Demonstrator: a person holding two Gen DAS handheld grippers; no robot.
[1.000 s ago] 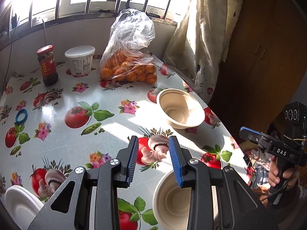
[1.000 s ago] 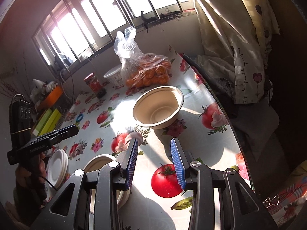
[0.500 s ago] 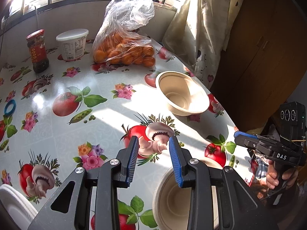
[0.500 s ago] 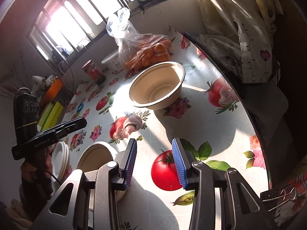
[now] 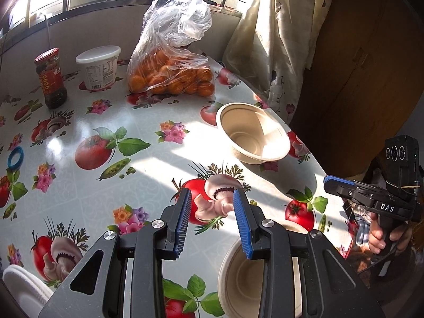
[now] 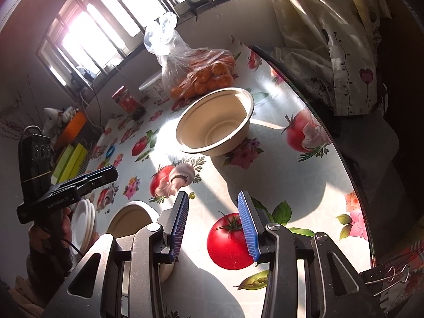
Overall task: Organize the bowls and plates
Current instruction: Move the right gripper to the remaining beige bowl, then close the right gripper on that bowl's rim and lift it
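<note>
Hovering w/ both grippers over the table [image 5: 79, 122]: our left gripper [image 5: 211, 206] and right gripper [image 6: 213, 210] have jaws spread, nothing btwn. Far bowl [image 6: 214, 122] sits upright near the oranges [image 6: 209, 76]; near bowl [image 5: 241, 278] under our left gripper; plates [image 6: 86, 222] stacked just beside it.

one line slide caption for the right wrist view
Open right gripper above the floral tablecloth, beige bowl ahead.
</note>
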